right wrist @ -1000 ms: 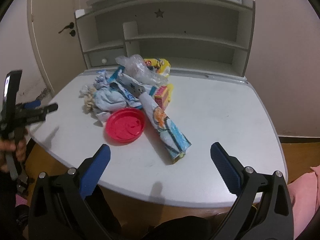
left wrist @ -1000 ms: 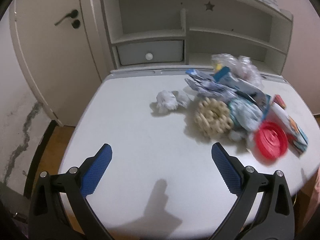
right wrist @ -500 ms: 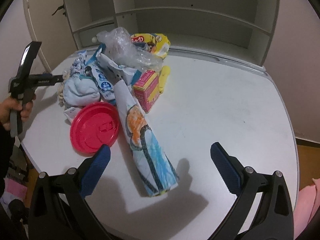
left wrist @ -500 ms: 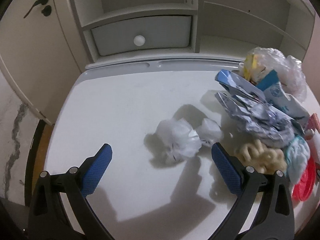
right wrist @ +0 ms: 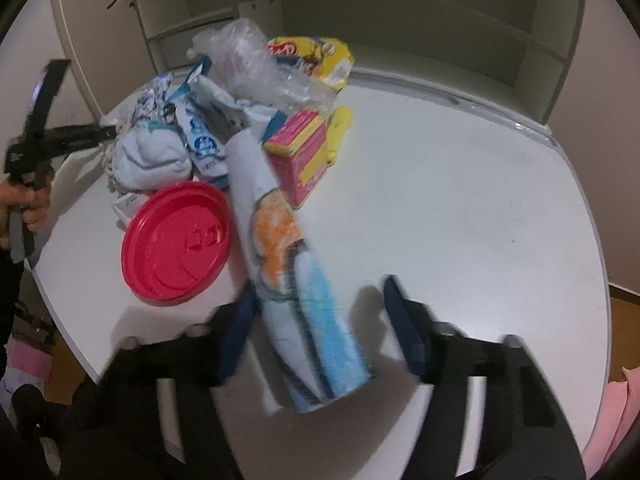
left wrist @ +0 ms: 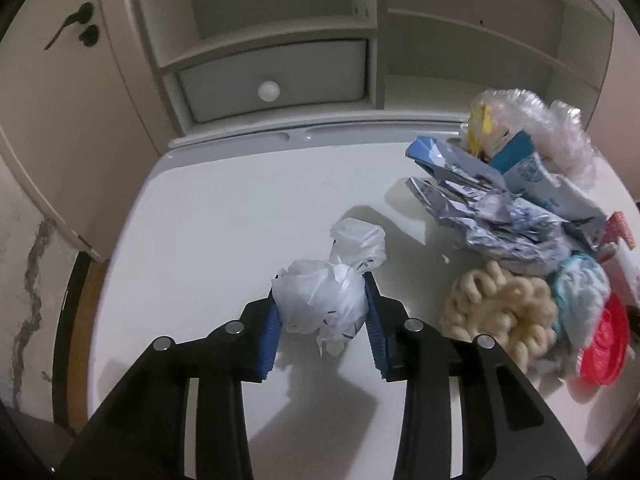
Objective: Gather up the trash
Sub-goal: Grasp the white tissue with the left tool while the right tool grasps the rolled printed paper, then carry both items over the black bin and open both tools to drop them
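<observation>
The left gripper (left wrist: 323,312) pinches the crumpled white bag (left wrist: 320,300) at table (left wrist: 208,216) centre; lift straight. The right gripper (right wrist: 320,320), jaws apart, straddles the paper roll (right wrist: 288,264); squeeze mid-roll, lid (right wrist: 176,240) at 9 o'clock.

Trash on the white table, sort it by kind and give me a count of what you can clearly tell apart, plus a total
Crumpled white plastic bags: 2
Red plastic lid: 1
Rolled picture paper: 1
Pink and yellow carton: 1
Yellow snack bag: 1
Clear plastic bag: 1
Total: 7, not counting the tangled blue-and-white wrappers.
</observation>
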